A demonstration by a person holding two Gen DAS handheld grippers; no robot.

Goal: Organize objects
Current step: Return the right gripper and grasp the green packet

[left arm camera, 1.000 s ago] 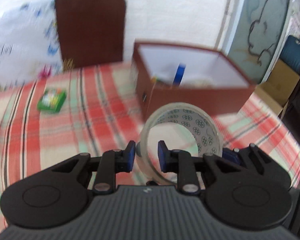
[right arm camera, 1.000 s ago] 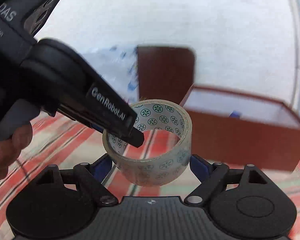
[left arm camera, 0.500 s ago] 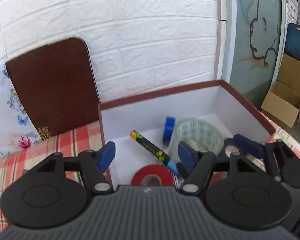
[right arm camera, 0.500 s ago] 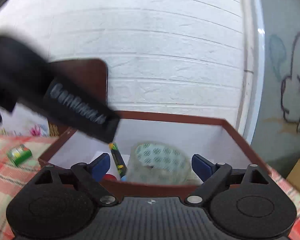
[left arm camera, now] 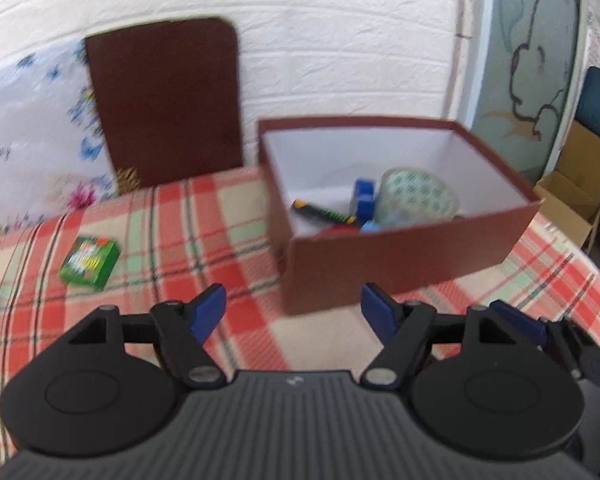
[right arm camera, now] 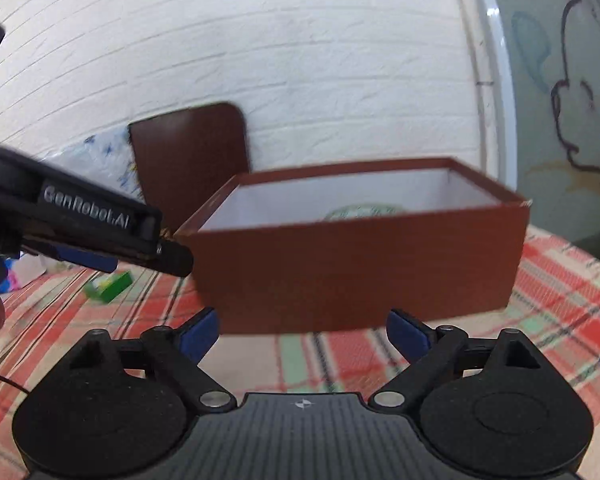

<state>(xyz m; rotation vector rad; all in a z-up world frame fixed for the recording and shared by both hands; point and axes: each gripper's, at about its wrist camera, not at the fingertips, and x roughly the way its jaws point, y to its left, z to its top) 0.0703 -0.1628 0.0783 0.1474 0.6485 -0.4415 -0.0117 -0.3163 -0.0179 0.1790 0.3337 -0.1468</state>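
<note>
A clear tape roll (left arm camera: 418,196) with green marks lies inside the brown box (left arm camera: 400,256), beside a blue roll (left arm camera: 364,200), a dark marker (left arm camera: 324,212) and a red roll (left arm camera: 338,231). My left gripper (left arm camera: 292,304) hangs over the cloth in front of the box, jaws opening, nothing between them. My right gripper (right arm camera: 302,326) sits low before the box's (right arm camera: 360,264) front wall, jaws also opening and empty. Only the tape's top (right arm camera: 360,211) shows over the rim there. A small green packet (left arm camera: 88,264) lies on the cloth to the left.
A brown board (left arm camera: 164,100) leans on the white brick wall behind the plaid tablecloth (left arm camera: 220,240). A flowered plastic bag (left arm camera: 32,120) sits at the back left. A cardboard carton (left arm camera: 572,200) stands on the floor beyond the table's right edge.
Both grippers carried the tape roll over the box and let it go. It now rests inside, and both grippers have drawn back from the box with jaws wider.
</note>
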